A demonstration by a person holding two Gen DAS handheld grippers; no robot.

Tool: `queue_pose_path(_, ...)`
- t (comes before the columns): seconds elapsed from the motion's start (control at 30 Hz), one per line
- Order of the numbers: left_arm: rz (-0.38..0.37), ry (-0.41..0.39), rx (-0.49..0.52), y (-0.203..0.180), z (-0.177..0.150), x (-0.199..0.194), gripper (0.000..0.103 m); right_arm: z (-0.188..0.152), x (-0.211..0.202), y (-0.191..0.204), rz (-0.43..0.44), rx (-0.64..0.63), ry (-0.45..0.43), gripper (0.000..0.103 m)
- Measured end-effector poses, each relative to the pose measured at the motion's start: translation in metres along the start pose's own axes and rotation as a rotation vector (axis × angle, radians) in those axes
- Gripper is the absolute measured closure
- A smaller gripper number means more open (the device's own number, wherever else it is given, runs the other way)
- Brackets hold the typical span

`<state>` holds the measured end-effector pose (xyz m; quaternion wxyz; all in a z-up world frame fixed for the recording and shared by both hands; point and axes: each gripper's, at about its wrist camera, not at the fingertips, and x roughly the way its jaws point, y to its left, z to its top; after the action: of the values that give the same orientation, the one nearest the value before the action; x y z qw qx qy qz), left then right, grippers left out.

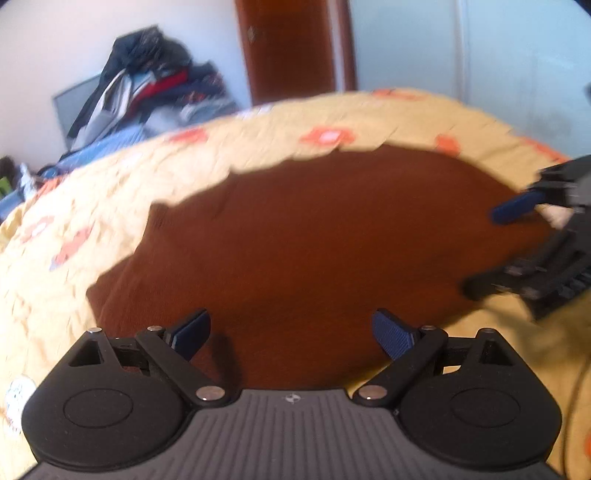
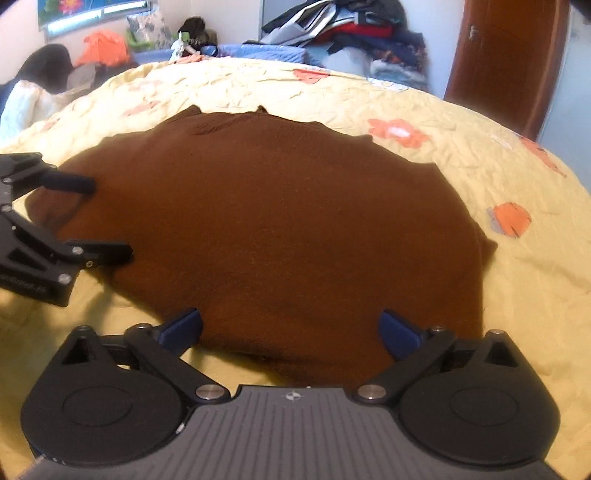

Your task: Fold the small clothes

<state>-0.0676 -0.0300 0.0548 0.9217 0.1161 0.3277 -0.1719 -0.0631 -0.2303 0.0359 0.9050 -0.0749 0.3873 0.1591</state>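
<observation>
A brown knitted garment (image 1: pixel 314 236) lies spread flat on a yellow bedspread (image 1: pixel 110 177); it also shows in the right wrist view (image 2: pixel 280 221). My left gripper (image 1: pixel 291 334) is open and empty over the garment's near edge. It also shows at the left of the right wrist view (image 2: pixel 110 219), open over the garment's left edge. My right gripper (image 2: pixel 290 330) is open and empty over the garment's near hem. It shows at the right of the left wrist view (image 1: pixel 484 251), open at the garment's right edge.
The bedspread (image 2: pixel 480 155) has orange flower patches. A pile of mixed clothes (image 2: pixel 354 33) sits beyond the bed's far edge. A brown wooden door (image 2: pixel 506 59) stands behind. Pillows and an orange item (image 2: pixel 99 48) lie at the far left.
</observation>
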Motion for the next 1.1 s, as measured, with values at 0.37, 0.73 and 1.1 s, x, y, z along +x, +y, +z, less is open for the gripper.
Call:
queue_pose_path(0.37,-0.081,0.097,-0.001,0.002,-0.021,0.005,0.006,-0.026,-0.001,0.011,-0.007,-0.075,0.016,0.0)
queue_pose_path(0.73,-0.139,0.069,-0.818,0.114,-0.049,-0.035,0.008,-0.037,-0.05,-0.083,0.011,0.435,-0.055,0.003)
queue_pose_path(1.1,-0.083,0.091,-0.965,0.136,-0.047,-0.021,0.018,-0.044,-0.035,-0.117,0.108,0.526,0.049,0.067)
